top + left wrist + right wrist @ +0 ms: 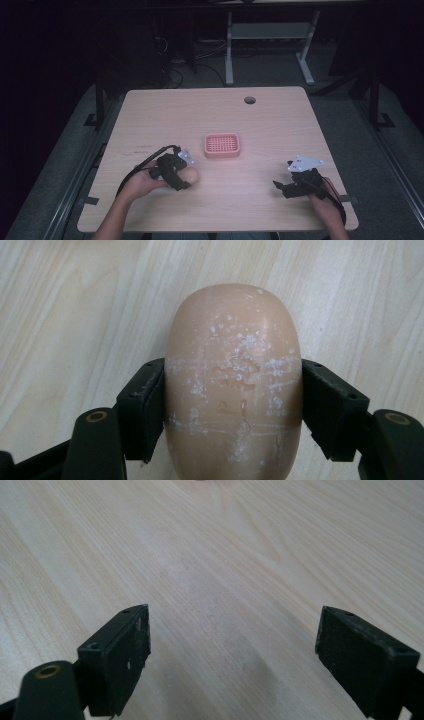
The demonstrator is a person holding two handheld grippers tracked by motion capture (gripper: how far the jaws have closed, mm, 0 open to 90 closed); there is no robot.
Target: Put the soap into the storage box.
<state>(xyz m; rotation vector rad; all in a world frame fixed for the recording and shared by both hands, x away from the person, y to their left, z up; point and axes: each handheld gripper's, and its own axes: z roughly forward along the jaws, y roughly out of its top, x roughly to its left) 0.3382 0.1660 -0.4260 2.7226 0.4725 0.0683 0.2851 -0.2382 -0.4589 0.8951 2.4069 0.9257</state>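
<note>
A person sits at a pale wooden surface [280, 125] with a handheld gripper in each hand, seen from above. The left gripper [181, 172] lies low near the front left of the surface, and its two black jaws press against both sides of a smooth, tan, egg-shaped object [191, 175]. In the left gripper view, this egg-shaped object [233, 385] sits squarely between the jaws, with each black pad touching one flank at about mid-height; the rounded end reaches well past the jaw tips, and the lower part runs down out of the bottom of the view. Its surface carries white speckles and faint scratch lines. It appears to rest on or just above the wood; which one cannot be told. A pink, square, slotted tray [221, 145] lies near the middle of the surface, just beyond and to the right of the egg-shaped object, apart from it. The right gripper [279, 186] is near the front right, well apart from both things. In the right gripper view, its jaws stand wide apart over bare wood grain with nothing between them.
</note>
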